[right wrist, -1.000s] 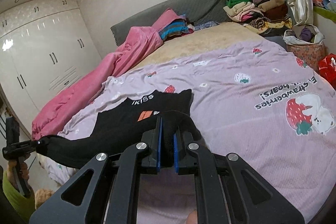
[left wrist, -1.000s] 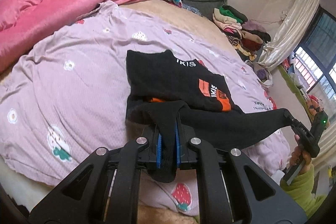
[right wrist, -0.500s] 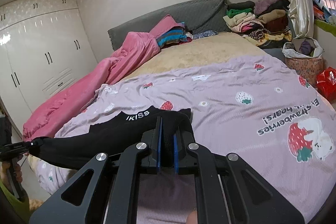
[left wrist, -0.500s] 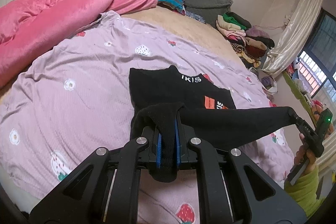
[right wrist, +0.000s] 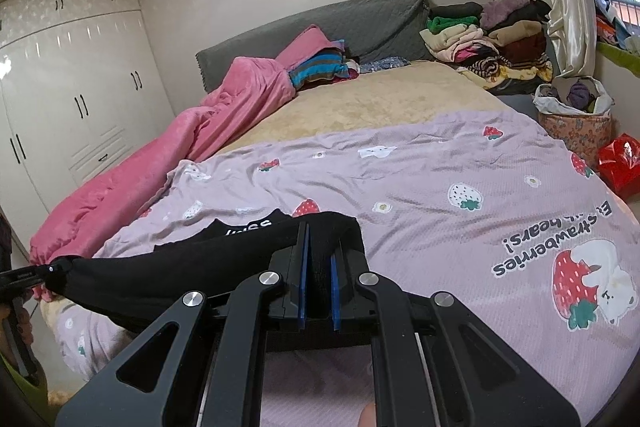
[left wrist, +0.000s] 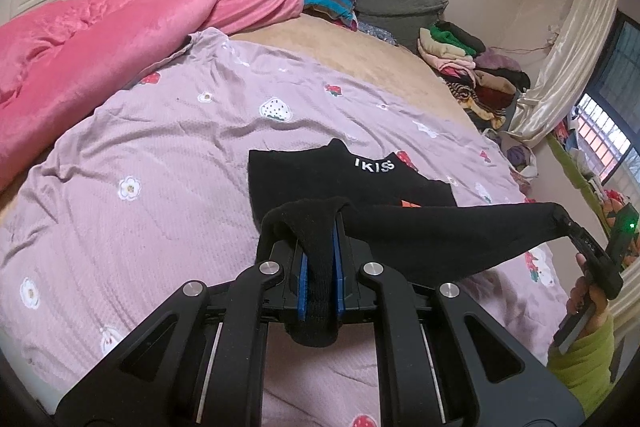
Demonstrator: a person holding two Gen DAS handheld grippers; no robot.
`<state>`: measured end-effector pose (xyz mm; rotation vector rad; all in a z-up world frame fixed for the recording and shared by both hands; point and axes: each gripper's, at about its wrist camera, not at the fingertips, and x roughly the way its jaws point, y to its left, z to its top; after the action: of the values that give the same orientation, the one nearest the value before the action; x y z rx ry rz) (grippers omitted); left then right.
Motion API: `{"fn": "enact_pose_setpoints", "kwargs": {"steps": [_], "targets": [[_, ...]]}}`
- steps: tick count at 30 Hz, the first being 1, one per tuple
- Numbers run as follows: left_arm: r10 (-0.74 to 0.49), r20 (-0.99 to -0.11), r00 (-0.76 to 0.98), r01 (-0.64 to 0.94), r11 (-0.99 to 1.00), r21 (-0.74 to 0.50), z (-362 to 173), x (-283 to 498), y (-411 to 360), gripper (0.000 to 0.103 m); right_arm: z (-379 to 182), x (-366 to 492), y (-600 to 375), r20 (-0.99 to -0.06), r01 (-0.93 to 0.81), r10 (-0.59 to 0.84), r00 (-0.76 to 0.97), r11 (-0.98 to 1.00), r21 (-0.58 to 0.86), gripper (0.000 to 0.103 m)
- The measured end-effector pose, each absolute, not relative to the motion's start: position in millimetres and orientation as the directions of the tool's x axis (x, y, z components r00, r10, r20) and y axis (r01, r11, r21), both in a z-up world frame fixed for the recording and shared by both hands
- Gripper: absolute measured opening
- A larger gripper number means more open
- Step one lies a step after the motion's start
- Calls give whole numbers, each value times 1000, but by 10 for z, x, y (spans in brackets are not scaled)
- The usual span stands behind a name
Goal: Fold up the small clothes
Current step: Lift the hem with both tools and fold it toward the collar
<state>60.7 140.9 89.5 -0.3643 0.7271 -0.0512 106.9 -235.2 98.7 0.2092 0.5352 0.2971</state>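
A black garment (left wrist: 360, 183) with white "IKISS" lettering lies on the purple strawberry sheet (left wrist: 160, 147). Its near edge is lifted and stretched between both grippers. My left gripper (left wrist: 319, 263) is shut on one black corner. My right gripper (right wrist: 319, 267) is shut on the other corner and also shows at the right of the left wrist view (left wrist: 576, 231). In the right wrist view the garment (right wrist: 180, 263) stretches left to the left gripper (right wrist: 44, 273). The far part with the lettering rests flat on the sheet.
A pink blanket (left wrist: 100, 27) is bunched along the left of the bed. Folded clothes (right wrist: 484, 31) are piled at the head near the curtain. A basket (right wrist: 572, 119) and a red bag (right wrist: 620, 163) stand beside the bed. White wardrobes (right wrist: 68, 99) line the left wall.
Both grippers have lifted the held edge and carried it forward over the garment; the orange print is now almost covered, and less of the flat part shows.
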Motion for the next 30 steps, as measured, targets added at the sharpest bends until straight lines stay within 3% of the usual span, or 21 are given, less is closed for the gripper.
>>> {"fn": "enact_pose_setpoints", "kwargs": {"steps": [30], "targets": [[-106, -713, 693, -140, 951, -277, 380, 1238, 1598, 5, 614, 1710, -2042, -547, -166, 245, 801, 967, 191, 8]]}}
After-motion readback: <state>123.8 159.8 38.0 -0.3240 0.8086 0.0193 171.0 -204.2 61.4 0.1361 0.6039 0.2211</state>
